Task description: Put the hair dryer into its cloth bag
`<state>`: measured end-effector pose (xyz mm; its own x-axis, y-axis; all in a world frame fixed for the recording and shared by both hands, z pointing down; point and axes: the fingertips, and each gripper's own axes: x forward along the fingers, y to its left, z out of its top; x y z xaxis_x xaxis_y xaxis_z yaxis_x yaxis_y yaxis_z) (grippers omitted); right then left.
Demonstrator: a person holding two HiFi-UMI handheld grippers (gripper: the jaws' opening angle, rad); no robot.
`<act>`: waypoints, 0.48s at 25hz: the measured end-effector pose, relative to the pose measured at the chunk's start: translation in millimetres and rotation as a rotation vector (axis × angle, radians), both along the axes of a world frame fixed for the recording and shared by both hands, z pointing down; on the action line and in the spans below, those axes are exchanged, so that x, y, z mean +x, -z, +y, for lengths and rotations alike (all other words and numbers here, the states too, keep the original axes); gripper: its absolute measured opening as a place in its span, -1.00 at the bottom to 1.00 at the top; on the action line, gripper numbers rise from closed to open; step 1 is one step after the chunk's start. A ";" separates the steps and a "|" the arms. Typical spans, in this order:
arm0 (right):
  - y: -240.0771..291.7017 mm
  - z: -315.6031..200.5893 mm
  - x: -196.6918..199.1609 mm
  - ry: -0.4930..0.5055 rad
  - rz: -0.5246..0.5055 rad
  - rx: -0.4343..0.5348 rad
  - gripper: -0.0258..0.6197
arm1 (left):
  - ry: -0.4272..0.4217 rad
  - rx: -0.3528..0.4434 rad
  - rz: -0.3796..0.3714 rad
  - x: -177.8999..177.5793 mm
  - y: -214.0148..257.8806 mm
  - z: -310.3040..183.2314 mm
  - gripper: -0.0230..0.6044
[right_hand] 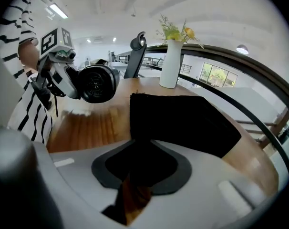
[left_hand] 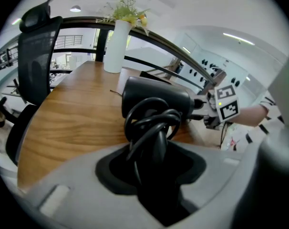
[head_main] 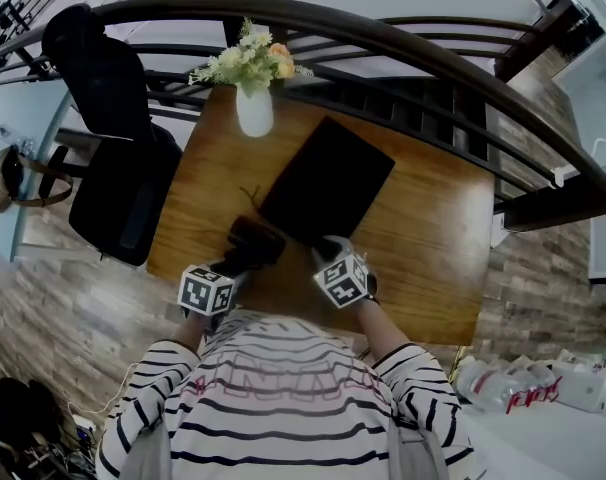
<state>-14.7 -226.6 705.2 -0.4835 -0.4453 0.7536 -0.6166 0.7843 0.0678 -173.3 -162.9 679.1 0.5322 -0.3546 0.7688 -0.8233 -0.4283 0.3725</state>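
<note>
Now my left gripper [left_hand: 156,147] clamps the hair dryer [left_hand: 156,97] by its handle. The bag [right_hand: 182,118] lies at two o'clock from it, its near corner inside the half-open jaws of my right gripper [right_hand: 135,175].

No readable text anywhere. Red print on white plastic wrapping [head_main: 528,396] illegible; pink lettering on striped shirt [head_main: 283,373] too faint.

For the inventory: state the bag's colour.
The bag is plain black, best seen in the head view.
</note>
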 end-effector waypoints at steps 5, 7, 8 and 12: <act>4.8 0.5 -0.9 0.005 -0.026 0.007 -0.82 | 0.005 -0.001 0.005 3.3 0.5 -0.5 -0.38; 7.2 -1.2 -0.3 0.001 -0.046 0.006 -0.86 | 0.007 -0.003 0.006 4.6 0.8 -0.2 -0.38; 8.2 -2.5 -0.3 -0.005 -0.060 0.004 -0.86 | 0.006 -0.004 0.005 4.9 0.7 0.2 -0.38; 10.2 -2.2 -0.2 -0.054 -0.135 -0.049 -0.85 | 0.003 -0.006 0.001 5.5 -0.4 3.7 -0.38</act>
